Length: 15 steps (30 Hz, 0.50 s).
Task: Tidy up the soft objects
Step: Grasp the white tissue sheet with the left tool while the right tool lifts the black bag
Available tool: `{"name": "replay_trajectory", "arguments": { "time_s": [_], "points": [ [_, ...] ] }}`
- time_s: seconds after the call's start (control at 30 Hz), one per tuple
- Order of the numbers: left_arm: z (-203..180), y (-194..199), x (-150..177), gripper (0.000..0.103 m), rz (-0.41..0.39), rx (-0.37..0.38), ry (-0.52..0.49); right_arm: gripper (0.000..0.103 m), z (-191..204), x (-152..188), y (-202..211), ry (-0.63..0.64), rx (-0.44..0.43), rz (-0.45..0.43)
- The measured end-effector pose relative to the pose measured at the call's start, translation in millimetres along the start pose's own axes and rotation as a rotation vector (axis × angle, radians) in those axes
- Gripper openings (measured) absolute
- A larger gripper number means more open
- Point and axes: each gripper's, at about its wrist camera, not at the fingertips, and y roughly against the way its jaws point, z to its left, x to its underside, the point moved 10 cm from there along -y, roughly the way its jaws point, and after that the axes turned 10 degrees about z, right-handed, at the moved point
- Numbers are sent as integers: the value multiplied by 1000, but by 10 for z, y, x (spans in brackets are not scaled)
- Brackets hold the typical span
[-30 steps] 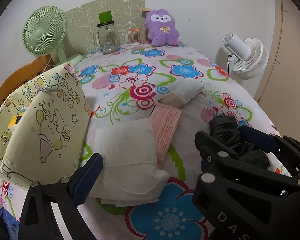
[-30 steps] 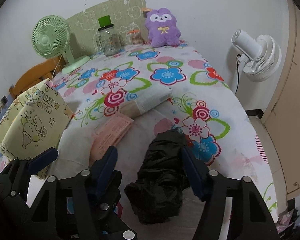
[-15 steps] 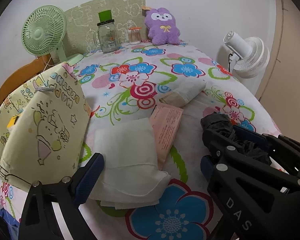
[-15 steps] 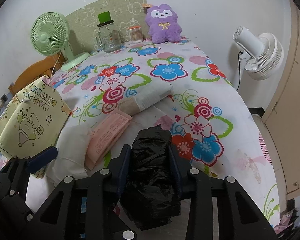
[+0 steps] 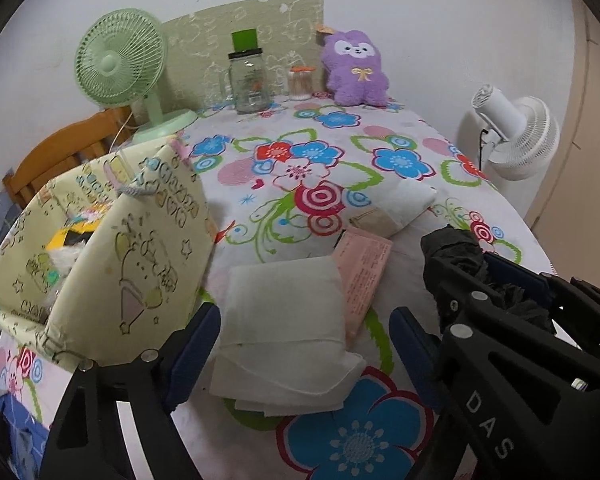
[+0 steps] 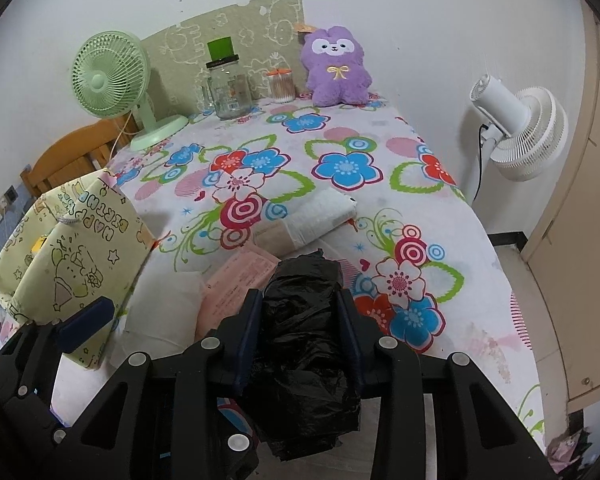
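Observation:
My right gripper is shut on a crumpled black plastic bag, held just above the flowered tablecloth; the bag also shows in the left wrist view. My left gripper is open and empty, its jaws on either side of a white soft pack. A pink packet lies beside the pack, and a white and beige pack lies further back. A yellow-green gift bag stands open at the left with soft things inside.
A purple plush toy, a glass jar, a small cotton-swab jar and a green fan stand at the table's far edge. A white fan stands beside the table at the right. A wooden chair is at the left.
My right gripper has closed on the black plastic bag and lifted it a little off the table. My left gripper has stayed open over the white pack.

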Motion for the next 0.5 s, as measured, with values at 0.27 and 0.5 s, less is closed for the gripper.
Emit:
{"name": "replay_trajectory", "arguments": {
  "time_s": [0.27, 0.5],
  "points": [
    [60, -119, 103, 84, 53, -1, 54, 40, 29, 41, -38, 0, 0, 12],
    [63, -189, 161, 61, 84, 30, 62, 41, 53, 82, -88, -2, 1, 29]
  ]
}}
